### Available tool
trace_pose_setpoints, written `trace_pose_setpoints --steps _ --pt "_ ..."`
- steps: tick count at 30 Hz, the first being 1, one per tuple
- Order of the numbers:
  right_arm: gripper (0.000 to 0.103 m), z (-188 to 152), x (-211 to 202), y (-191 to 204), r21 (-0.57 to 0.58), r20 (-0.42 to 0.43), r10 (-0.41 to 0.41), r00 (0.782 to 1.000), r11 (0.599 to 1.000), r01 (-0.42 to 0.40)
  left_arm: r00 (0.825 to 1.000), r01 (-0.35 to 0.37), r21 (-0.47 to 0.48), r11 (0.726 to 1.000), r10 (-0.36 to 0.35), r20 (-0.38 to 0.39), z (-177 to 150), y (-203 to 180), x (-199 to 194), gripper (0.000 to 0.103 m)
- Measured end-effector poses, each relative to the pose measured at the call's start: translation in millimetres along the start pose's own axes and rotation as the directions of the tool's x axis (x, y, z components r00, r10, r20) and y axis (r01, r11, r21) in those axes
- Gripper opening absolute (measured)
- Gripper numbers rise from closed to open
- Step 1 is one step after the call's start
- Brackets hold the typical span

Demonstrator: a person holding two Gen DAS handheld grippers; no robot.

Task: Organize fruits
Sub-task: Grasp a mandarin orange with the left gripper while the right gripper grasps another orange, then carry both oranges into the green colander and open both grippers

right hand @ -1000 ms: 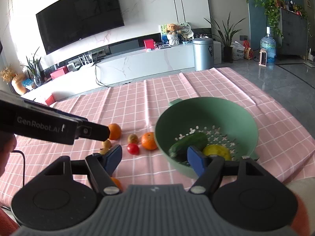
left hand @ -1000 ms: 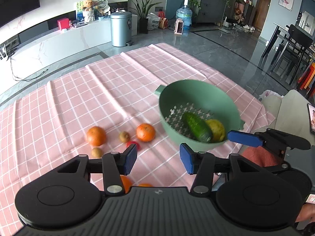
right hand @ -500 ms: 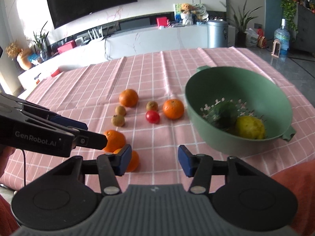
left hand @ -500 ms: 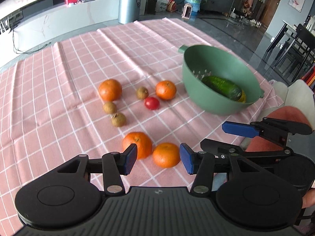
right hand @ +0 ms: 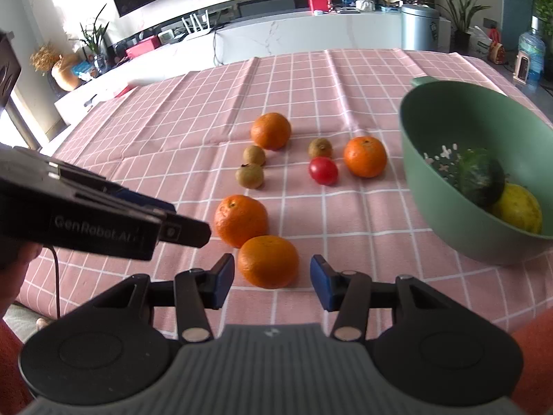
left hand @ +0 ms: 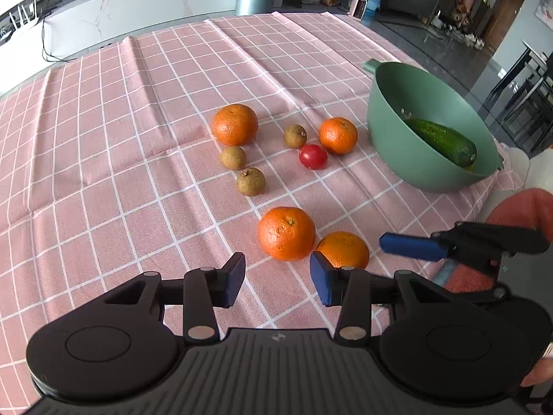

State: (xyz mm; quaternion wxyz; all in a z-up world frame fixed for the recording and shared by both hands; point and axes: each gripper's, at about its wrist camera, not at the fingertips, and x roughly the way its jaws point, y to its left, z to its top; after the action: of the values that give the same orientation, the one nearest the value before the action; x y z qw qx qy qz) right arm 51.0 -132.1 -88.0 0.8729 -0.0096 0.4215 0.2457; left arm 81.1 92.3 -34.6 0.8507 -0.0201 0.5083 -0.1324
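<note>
Both grippers hang low over the bench point(left hand: 103, 145), which is covered in a pink checked cloth point(right hand: 345, 79).

The left gripper point(left hand: 277, 283) is part open and holds nothing. Its jaws have just been closing, with only cloth between them. Just ahead of its tips, a touch right of centre, sits a big orange point(left hand: 286, 233). A second orange point(left hand: 343, 249) touches that one and peeks out right behind the gripper's right finger. Further ahead are three small brown fruits point(left hand: 250, 181), a tomato point(left hand: 313, 156) and two more oranges, one ahead and left point(left hand: 235, 124), one ahead and right point(left hand: 338, 135).

The right gripper point(right hand: 272, 282) is also part open with nothing clamped. Its jaws closed in a lot over the last second and have just about settled. The nearest orange point(right hand: 268, 261) sits right at the mouth, lined up with the gap. There's daylight on both sides, so the pads aren't touching it. The other near orange point(right hand: 241, 220) sits just past it, slightly left, touching it.

The green colander point(right hand: 449, 131) is ahead and off to the right of both grippers, near the bench edge. Inside it are a cucumber point(left hand: 442, 141) and a yellow fruit point(right hand: 518, 209), side by side against the near wall.

Each gripper shows up in the other's view. The left one comes in from the left in the right camera, the right one from the right in the left camera. They're close together, both by that near pair of oranges.
</note>
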Motion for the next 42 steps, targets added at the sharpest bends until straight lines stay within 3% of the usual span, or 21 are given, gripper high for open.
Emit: trace_pose_setpoints --steps 8,15,19,27,32,36,42 --pt "0.046 2.8 17.3 3.7 0.015 -0.043 -0.009 0.999 1.0 0.01 1.0 0.027 0.016 1.0 -0.027 -0.006 0.6 -2.5 9.3 0.05" --pt "0.04 3.7 21.0 2.4 0.017 -0.051 -0.017 0.999 1.0 0.018 0.999 0.032 0.004 0.999 -0.032 -0.006 3.3 -2.3 16.8 0.053" --pt "0.04 3.2 15.5 -0.9 0.015 -0.058 -0.088 0.994 0.996 0.089 1.0 0.031 -0.016 0.999 -0.031 0.003 6.7 -2.0 23.0 0.057" --pt "0.04 3.2 11.3 -13.7 0.07 -0.074 -0.127 0.989 0.989 0.132 1.0 0.001 0.001 1.0 -0.001 -0.006 14.8 -13.0 35.6 0.064" --pt "0.04 2.3 10.9 -14.6 0.078 -0.07 -0.122 0.99 0.989 0.127 0.999 -0.041 0.012 0.999 0.041 -0.012 16.9 -18.3 43.3 0.064" --pt "0.04 1.5 10.5 -15.5 0.08 -0.065 -0.118 0.991 0.989 0.123 0.998 -0.053 -0.008 0.999 0.053 -0.016 15.0 -17.3 47.4 0.053" --pt "0.04 1.1 9.3 -17.1 0.093 -0.064 -0.112 0.992 0.989 0.118 0.997 -0.075 -0.009 0.997 0.075 0.006 11.0 -22.0 45.1 0.051"
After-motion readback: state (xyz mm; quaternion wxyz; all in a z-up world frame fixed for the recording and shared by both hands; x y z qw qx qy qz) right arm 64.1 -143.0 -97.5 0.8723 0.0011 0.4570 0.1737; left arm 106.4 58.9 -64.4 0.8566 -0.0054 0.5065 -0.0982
